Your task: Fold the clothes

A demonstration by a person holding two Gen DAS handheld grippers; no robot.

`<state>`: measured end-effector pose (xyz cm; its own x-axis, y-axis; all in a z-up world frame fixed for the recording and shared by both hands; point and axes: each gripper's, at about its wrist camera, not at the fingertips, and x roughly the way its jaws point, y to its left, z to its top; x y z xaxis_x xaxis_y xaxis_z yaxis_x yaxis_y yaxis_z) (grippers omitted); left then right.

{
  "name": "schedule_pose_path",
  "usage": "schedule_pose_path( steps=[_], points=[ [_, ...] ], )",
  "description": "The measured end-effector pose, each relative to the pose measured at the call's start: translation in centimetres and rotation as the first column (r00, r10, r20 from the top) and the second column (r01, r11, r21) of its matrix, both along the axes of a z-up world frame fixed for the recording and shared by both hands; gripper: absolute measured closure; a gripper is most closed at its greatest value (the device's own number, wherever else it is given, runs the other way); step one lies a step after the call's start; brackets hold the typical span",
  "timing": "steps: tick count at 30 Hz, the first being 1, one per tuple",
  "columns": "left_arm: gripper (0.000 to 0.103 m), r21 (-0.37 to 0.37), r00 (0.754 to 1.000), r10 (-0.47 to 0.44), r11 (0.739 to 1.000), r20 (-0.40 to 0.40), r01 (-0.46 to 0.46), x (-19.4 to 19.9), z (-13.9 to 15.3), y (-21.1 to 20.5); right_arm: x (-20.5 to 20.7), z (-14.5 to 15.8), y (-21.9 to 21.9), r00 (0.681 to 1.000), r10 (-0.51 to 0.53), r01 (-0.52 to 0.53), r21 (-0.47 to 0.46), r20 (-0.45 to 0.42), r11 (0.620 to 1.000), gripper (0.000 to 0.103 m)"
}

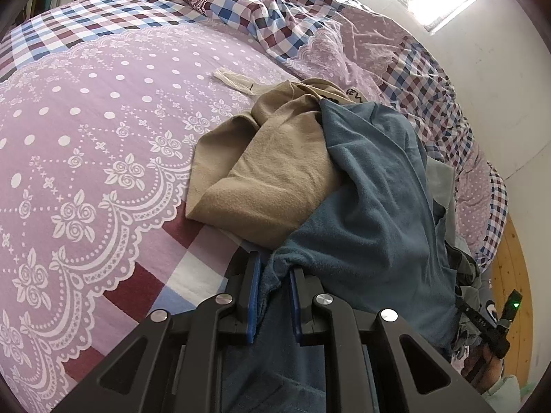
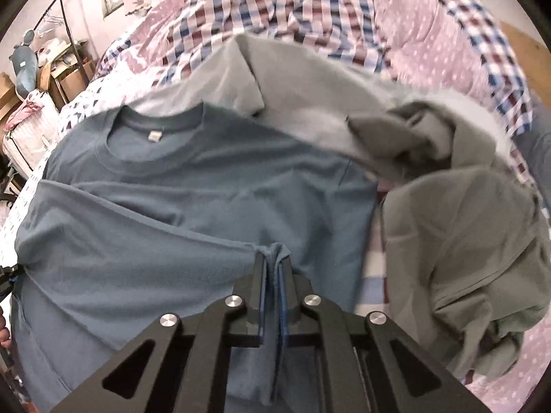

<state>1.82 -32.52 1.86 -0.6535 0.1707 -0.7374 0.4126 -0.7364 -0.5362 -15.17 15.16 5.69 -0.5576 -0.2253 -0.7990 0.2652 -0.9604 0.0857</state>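
A blue T-shirt (image 2: 193,199) lies spread over the bed, its round collar and white neck label facing up. My right gripper (image 2: 273,261) is shut on a bunched fold of its lower edge. In the left wrist view the same blue T-shirt (image 1: 375,192) drapes over a heap, and my left gripper (image 1: 275,266) is shut on a pinch of its hem. A beige garment (image 1: 268,175) lies crumpled just beyond the left gripper. A grey garment (image 2: 458,227) sits rumpled to the right of the blue shirt, with another pale grey piece (image 2: 303,82) behind it.
The bed carries a pink lace-print sheet (image 1: 86,130) and a bunched checked duvet (image 1: 289,17) at the far side. A small white cloth piece (image 1: 234,79) lies on the sheet. Wooden floor (image 1: 509,275) shows at the right. A clothes rack and boxes (image 2: 58,58) stand far left.
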Motion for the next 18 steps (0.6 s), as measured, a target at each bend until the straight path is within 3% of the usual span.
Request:
schedule_pose_path(
  steps=[7, 11, 13, 15, 16, 18],
  points=[
    [0.088, 0.0, 1.0, 0.0, 1.0, -0.002, 0.0, -0.1, 0.1, 0.0, -0.2, 2.5, -0.2, 0.998, -0.034, 0.035, 0.034, -0.046, 0.999, 0.098],
    [0.088, 0.001, 1.0, -0.001, 1.0, -0.003, 0.001, -0.1, 0.1, 0.0, -3.0, 0.0, -1.5, 0.998, -0.055, 0.05, 0.138, 0.028, 0.989, 0.094],
    [0.088, 0.01, 1.0, 0.0, 1.0, -0.004, 0.0, 0.0, 0.0, -0.1, -3.9, -0.5, -1.5, 0.993, -0.1, 0.086, 0.189, 0.063, 0.978, 0.084],
    [0.088, 0.022, 1.0, 0.001, 1.0, -0.005, -0.001, 0.0, -0.1, -0.2, -3.6, 0.7, -1.4, 0.987, -0.16, 0.152, 0.221, 0.02, 0.963, 0.073],
    [0.088, 0.028, 1.0, 0.002, 1.0, -0.006, -0.002, 0.0, -0.2, -0.3, -3.3, 1.5, -1.6, 0.986, -0.166, 0.163, 0.226, -0.009, 0.96, 0.058],
    [0.088, 0.04, 1.0, 0.004, 0.999, -0.007, -0.003, 0.0, -0.3, -0.4, -2.7, 3.0, -2.8, 0.991, -0.129, 0.135, 0.217, -0.043, 0.967, 0.054]
  ],
)
